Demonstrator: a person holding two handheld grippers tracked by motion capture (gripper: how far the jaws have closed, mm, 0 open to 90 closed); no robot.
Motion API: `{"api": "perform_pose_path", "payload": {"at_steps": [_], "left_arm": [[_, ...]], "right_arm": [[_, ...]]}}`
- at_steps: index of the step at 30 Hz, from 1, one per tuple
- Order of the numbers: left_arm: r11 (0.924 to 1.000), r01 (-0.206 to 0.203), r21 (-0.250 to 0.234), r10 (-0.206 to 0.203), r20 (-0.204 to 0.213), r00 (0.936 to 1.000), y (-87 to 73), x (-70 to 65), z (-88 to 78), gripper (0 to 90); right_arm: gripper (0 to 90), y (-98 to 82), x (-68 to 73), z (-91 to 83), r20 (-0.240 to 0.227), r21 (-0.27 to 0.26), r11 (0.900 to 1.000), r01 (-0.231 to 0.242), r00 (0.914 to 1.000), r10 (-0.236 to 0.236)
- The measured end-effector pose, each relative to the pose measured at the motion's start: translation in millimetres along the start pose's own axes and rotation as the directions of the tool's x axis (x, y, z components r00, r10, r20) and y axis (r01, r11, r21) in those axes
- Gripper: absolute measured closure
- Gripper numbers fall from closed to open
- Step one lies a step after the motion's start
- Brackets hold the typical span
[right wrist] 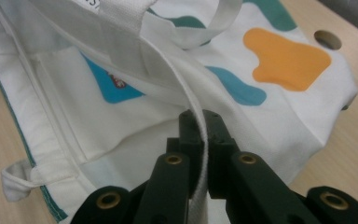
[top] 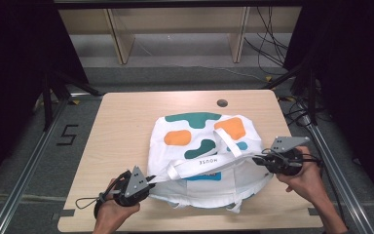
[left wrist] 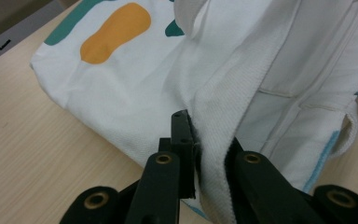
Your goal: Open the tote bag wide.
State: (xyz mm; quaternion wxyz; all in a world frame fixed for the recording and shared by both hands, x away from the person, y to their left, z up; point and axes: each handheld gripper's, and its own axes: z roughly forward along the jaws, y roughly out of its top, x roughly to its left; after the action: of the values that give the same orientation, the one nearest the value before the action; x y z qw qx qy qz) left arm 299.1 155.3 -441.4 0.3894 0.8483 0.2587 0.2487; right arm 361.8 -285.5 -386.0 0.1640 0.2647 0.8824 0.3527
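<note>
Bag: white woven-canvas tote bag (top: 205, 156) with rounded orange, green and blue patches, lying near the middle of the table (top: 121, 131).
Table: pale wood-grain top, round hole (top: 221, 103) near far edge.
Left gripper (top: 148, 179): black jaws clamped on the bag's thick ribbed rim, near-left side.
Right gripper (top: 258, 158): jaws pinched on the rim's thin folded edge, right side.
Rim: stretched between both grippers.

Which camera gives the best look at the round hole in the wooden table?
The right gripper view: the round hole sits large beside the white printed tote bag. The high view shows it small; the left gripper view shows bag cloth and bare wood.
</note>
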Motion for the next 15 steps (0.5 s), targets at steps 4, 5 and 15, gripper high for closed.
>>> {"api": "perform_pose_path", "payload": {"at_steps": [4, 5, 15], "left_arm": [[0.9997, -0.004, -0.024, 0.003, -0.016, 0.9999, 9.2, 2.1, -8.1, 83.0], [0.9995, -0.001, -0.031, 0.001, -0.016, 0.9999, 11.6, 2.6, -10.1, 83.0], [0.996, 0.014, -0.088, -0.017, -0.029, 0.9995, 29.6, 10.6, -25.6, 82.7]], "right_arm": [[88.5, 18.4, -3.6, -11.8, 0.014, -0.033, 0.999, 0.014, 0.9998, -0.014], [88.5, 23.5, -4.8, -15.3, 0.008, -0.03, 0.999, 0.025, 0.9997, -0.025], [88.5, 56.1, -15.1, -34.1, 0.036, -0.076, 0.995, 0.064, 0.9974, -0.062]]}}
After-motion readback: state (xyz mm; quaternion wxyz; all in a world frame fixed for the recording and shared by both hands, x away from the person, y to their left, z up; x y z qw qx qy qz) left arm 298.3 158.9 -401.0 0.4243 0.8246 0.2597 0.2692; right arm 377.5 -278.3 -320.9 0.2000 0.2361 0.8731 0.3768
